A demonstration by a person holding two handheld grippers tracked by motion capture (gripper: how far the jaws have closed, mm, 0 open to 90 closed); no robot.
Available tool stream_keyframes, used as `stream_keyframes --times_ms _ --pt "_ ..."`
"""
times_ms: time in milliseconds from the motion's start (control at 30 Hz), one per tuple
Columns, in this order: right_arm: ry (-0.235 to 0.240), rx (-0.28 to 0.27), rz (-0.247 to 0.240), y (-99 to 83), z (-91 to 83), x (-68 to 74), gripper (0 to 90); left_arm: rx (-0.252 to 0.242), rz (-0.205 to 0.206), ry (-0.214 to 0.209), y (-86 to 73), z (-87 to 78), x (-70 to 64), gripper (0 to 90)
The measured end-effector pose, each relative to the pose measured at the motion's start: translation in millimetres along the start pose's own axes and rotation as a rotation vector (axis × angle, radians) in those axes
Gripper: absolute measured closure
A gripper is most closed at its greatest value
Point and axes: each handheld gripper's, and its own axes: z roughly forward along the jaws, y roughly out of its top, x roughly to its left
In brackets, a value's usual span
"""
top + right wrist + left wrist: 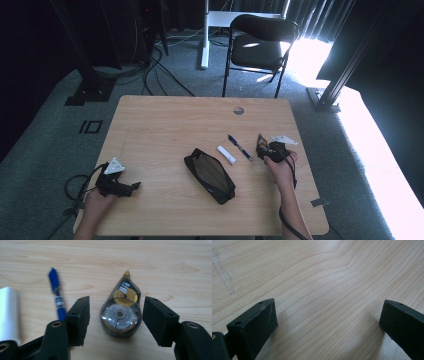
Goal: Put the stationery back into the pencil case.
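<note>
Counter (165,120) carries a black pouch (210,175) at frame centre. My left gripper (328,322) sits lower left, jaws spread over bare wood. My right gripper (116,320), right of centre, jaws spread either side of the correction tape dispenser (121,311), not touching. Blue pen (57,293) lies just left.

The bench (150,130) is pale wood with a small round hole near its far edge. A tape roller (121,312) lies flat on it between the right gripper's (116,318) parted fingers, tip pointing away. A blue pen (57,293) lies just outside the left-hand finger, a white eraser (8,315) beyond it. A black pouch (210,175) lies mid-bench, between the two grippers.
</note>
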Motion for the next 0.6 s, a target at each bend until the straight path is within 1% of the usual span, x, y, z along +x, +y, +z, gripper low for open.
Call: stream_keyframes --times_ms 67,100,167,200,267,400,467,533,600 --pt "-0.02 0.006 0.0 2.6 7.7 -3.8 34.9 0.0 0.0 0.0 0.0 0.0 0.0 1.6" --pt "-0.03 0.006 0.007 3.8 11.5 -5.8 33.7 -0.001 0.0 0.0 0.0 0.0 0.0 1.6" --pt "-0.045 0.018 0.01 6.2 17.2 -7.8 33.7 0.0 0.0 0.0 0.0 0.0 0.0 1.6" --pt "-0.045 0.021 0.017 7.3 19.7 -8.3 33.6 0.0 0.0 0.0 0.0 0.0 0.0 1.6" --pt "-0.029 0.033 0.029 9.3 24.7 -8.6 33.0 -0.001 0.0 0.0 0.0 0.0 0.0 1.6" --pt "-0.039 0.061 0.034 13.1 35.4 -9.6 33.2 0.0 0.0 0.0 0.0 0.0 0.0 1.6" --pt "-0.045 0.077 0.02 14.1 39.1 -9.4 34.1 0.0 0.0 0.0 0.0 0.0 0.0 1.6" --pt "-0.049 0.082 0.014 14.4 40.5 -9.1 34.1 -0.001 0.0 0.0 0.0 0.1 0.0 1.6" --pt "-0.063 0.093 -0.007 14.6 43.1 -8.3 35.2 -0.001 0.0 0.0 0.0 0.1 0.0 1.6"
